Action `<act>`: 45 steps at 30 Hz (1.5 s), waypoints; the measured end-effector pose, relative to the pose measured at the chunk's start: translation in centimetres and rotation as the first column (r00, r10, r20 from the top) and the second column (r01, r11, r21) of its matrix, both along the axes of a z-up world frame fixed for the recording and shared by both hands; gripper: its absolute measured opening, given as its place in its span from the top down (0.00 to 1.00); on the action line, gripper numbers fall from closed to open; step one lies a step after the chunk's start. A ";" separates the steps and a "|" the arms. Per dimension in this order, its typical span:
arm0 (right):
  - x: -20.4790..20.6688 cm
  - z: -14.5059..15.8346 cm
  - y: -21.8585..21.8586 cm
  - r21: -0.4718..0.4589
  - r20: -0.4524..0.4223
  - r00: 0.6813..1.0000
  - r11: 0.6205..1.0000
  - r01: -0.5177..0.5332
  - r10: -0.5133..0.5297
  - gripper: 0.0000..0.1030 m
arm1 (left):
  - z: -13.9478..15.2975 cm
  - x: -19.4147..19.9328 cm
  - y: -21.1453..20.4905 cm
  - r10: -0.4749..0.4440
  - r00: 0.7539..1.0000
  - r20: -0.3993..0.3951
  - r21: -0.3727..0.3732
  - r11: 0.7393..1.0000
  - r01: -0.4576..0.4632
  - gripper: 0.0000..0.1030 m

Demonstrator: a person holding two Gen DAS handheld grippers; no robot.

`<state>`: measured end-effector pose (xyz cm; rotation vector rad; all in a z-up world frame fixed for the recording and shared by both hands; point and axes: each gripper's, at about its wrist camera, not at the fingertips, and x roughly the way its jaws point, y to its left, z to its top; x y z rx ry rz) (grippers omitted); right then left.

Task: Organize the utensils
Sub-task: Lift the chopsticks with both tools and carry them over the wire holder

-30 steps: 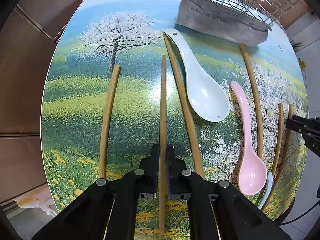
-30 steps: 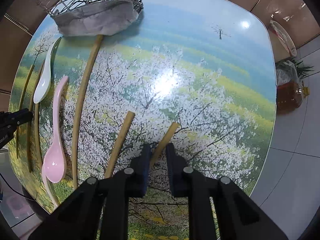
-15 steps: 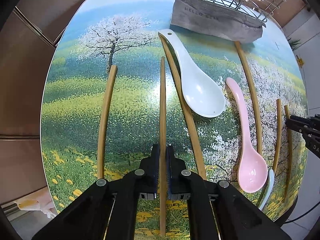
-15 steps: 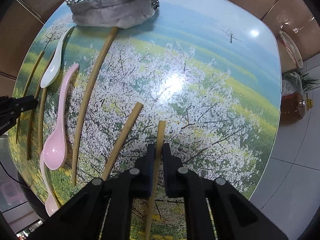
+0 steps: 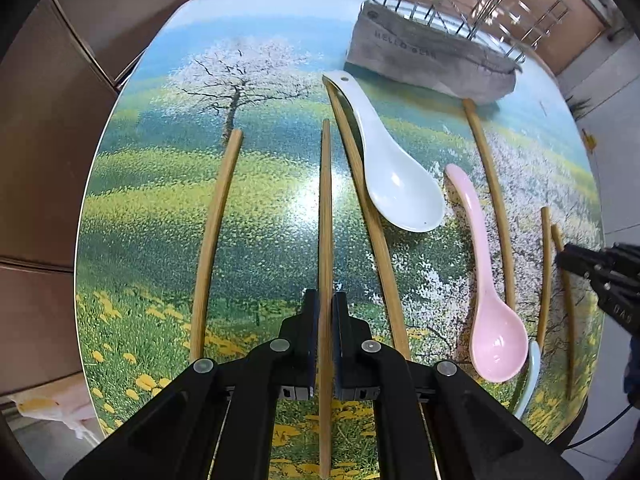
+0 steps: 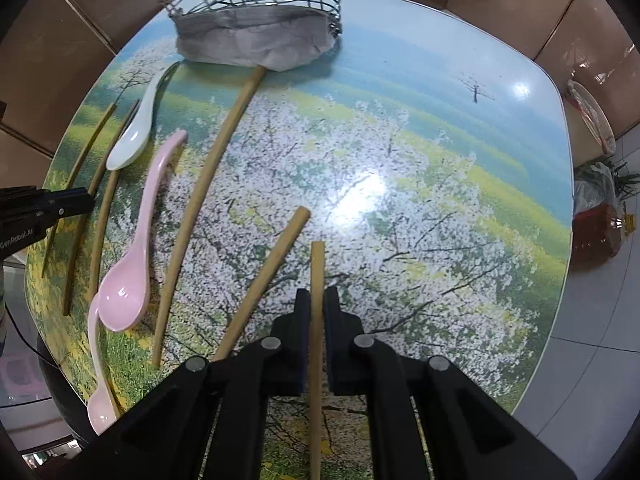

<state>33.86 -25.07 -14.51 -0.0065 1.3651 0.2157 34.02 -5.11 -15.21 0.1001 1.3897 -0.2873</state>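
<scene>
Utensils scattered on a landscape-printed table. Left gripper is clamped on one bamboo chopstick; right gripper pinches another chopstick, its fingers narrow around the stick (both point steeply downward). Loose chopsticks lie beside each. White spoon and pink spoon rest between the grippers; a wire rack over grey cloth stands at the far edge.

The table's right half is left open for passage. The left half is crowded by chopsticks and spoons; the far edge is blocked by a wire rack.
</scene>
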 end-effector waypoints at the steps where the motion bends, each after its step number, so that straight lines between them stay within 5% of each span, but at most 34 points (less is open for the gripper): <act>1: -0.5 0.2 0.1 0.019 0.011 1.000 1.000 -0.003 0.003 0.94 | 0.4 -0.4 0.3 0.001 1.000 0.008 -0.007 1.000 -0.001 0.95; 16: -6.9 7.6 -1.9 0.134 0.211 0.977 0.991 -0.023 -0.005 0.94 | 7.0 -4.5 4.3 0.028 0.990 0.138 -0.077 0.997 -0.018 0.95; 24: -7.4 14.3 -1.3 0.196 0.362 0.932 0.980 -0.044 -0.030 0.94 | 13.5 -6.9 4.5 0.074 0.957 0.279 -0.195 0.981 -0.019 0.95; 34: -4.3 27.0 0.8 0.245 0.664 0.743 0.964 -0.104 -0.089 0.94 | 25.5 -4.3 2.5 0.162 0.833 0.529 -0.397 0.915 0.074 0.95; 39: -0.7 30.2 1.8 0.252 0.780 0.614 0.959 -0.130 -0.122 0.94 | 27.5 -0.7 1.2 0.223 0.753 0.619 -0.448 0.888 0.105 0.95; 45: 4.1 32.1 1.7 0.244 0.855 0.496 0.961 -0.131 -0.150 0.94 | 28.1 4.3 -0.5 0.257 0.656 0.710 -0.449 0.882 0.140 0.95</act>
